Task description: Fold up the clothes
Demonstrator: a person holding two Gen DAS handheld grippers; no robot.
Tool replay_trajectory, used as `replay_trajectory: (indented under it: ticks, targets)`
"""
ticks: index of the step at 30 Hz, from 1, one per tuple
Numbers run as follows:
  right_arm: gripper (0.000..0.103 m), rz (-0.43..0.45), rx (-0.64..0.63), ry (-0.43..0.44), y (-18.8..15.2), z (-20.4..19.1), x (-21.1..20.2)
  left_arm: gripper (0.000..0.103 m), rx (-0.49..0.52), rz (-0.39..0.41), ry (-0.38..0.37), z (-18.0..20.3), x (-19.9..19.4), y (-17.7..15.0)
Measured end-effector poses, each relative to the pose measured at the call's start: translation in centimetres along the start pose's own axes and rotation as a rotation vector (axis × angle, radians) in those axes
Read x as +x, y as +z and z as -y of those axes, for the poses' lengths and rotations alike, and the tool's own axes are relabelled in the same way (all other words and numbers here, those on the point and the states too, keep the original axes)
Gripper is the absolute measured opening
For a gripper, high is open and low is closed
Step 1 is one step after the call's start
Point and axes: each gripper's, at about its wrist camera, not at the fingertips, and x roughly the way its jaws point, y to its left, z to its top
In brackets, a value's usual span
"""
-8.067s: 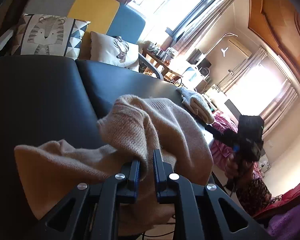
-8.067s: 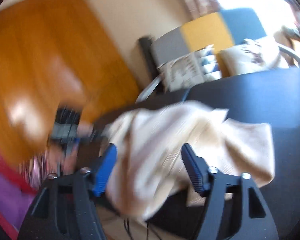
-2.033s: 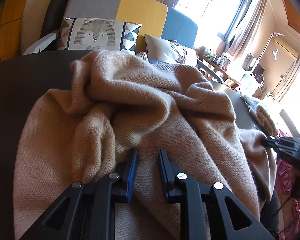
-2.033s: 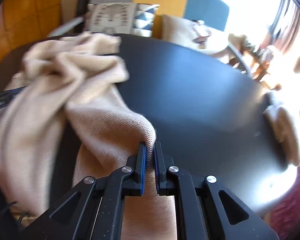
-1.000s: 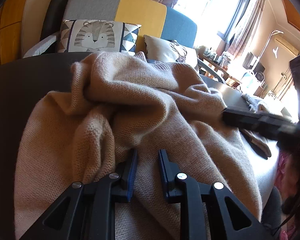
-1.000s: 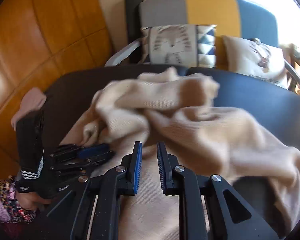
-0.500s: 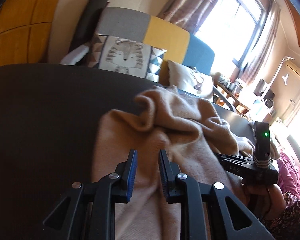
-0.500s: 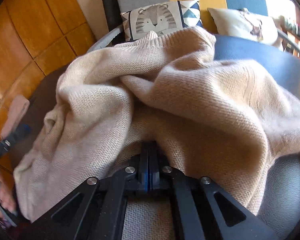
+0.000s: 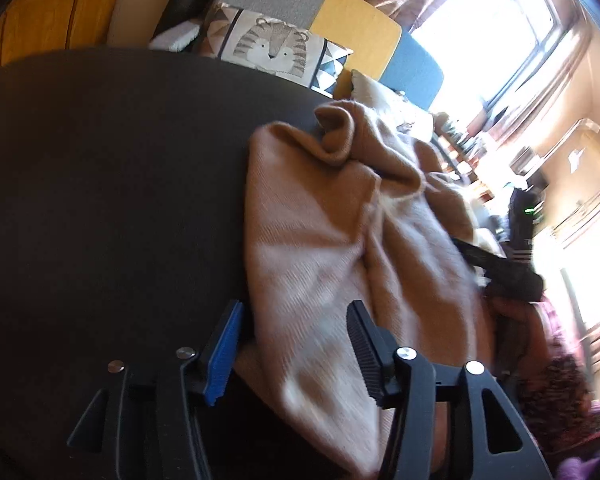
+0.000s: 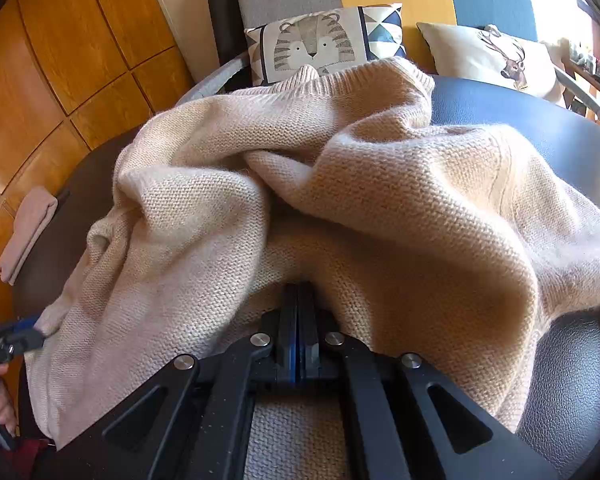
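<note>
I see the beige sweater heaped on the dark bench. My right hand-held gripper pinches its knit at 6 o'clock. My left hand-held gripper is opening wide, the sweater's edge loose between its jaws. I can read no writing.

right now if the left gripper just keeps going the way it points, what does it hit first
Most likely the beige sweater: the left gripper is opening, with the sweater's near edge between its fingers, untouched. The dark table lies underneath.
</note>
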Motion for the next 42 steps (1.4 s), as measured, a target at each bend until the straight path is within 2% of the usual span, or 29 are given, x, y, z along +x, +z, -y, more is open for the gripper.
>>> replay_trajectory:
  ticks: [1,3,5,6,7,8,10,13,18,24,26,27,29,30,33,34,36,37,40,42]
  targets:
    - [0.000,0.001,0.000,0.000,-0.1,0.1,-0.1,0.061,-0.034,0.001,-0.032,-0.1,-0.1,-0.6]
    - [0.000,0.002,-0.004,-0.003,0.0,0.0,0.1,0.062,-0.074,0.001,-0.066,-0.3,0.5,-1.4]
    - [0.000,0.004,-0.009,-0.007,0.0,0.0,0.2,0.060,-0.047,0.020,-0.036,0.4,1.0,-1.7]
    - [0.000,0.004,-0.011,-0.009,0.1,0.0,0.3,0.054,-0.020,0.010,0.007,1.0,1.3,-1.5]
    - [0.000,0.005,-0.012,-0.011,0.1,0.0,0.4,0.032,0.008,-0.001,0.050,1.6,1.6,-1.4]
    - [0.000,0.006,-0.013,-0.011,0.0,0.0,0.4,0.019,0.045,-0.022,0.104,2.1,2.1,-1.0]
    - [0.000,0.007,-0.012,-0.012,0.0,-0.1,0.5,0.009,0.092,-0.029,0.163,3.1,2.2,0.2]
    - [0.000,0.009,-0.012,-0.011,-0.1,-0.1,0.4,0.008,0.249,0.032,0.337,5.1,1.0,2.7]
    - [0.000,0.010,-0.013,-0.012,-0.1,-0.2,0.5,0.008,0.468,0.154,0.557,7.2,-0.4,6.1]
    - [0.000,0.010,-0.004,0.000,-0.2,-0.1,0.6,0.008,0.638,0.315,0.863,6.2,-1.0,7.9]
    - [0.000,0.010,-0.002,0.002,-0.2,0.0,0.6,0.009,0.671,0.353,0.949,5.4,-0.6,7.6]
    - [0.000,0.010,-0.002,0.003,-0.2,0.0,0.6,0.009,0.680,0.334,0.992,4.5,0.1,7.3]
    - [0.000,0.010,-0.001,0.004,-0.3,0.0,0.6,0.010,0.658,0.229,1.017,2.2,1.7,6.9]
    - [0.000,0.010,-0.002,0.004,-0.3,0.0,0.5,0.011,0.623,0.160,0.995,0.9,2.5,6.6]
    - [0.000,0.011,0.000,0.006,-0.4,-0.1,0.6,0.012,0.463,0.026,0.843,-2.2,3.2,5.6]
    - [0.000,0.010,0.001,0.007,-0.4,-0.1,0.7,0.014,0.396,0.017,0.776,-2.9,2.8,5.5]
    - [0.000,0.009,0.002,0.009,-0.1,-0.1,1.0,0.022,0.287,0.052,0.678,-3.8,1.2,5.3]
    - [0.000,0.009,0.002,0.009,0.0,-0.1,1.1,0.022,0.269,0.051,0.634,-4.3,0.4,5.3]
    - [0.000,0.008,0.004,0.012,0.2,-0.1,1.3,0.022,0.137,0.075,0.583,-6.2,-2.0,5.5]
    - [0.000,0.008,0.007,0.016,0.2,0.0,1.3,0.022,0.059,0.074,0.609,-7.8,-3.3,5.8]
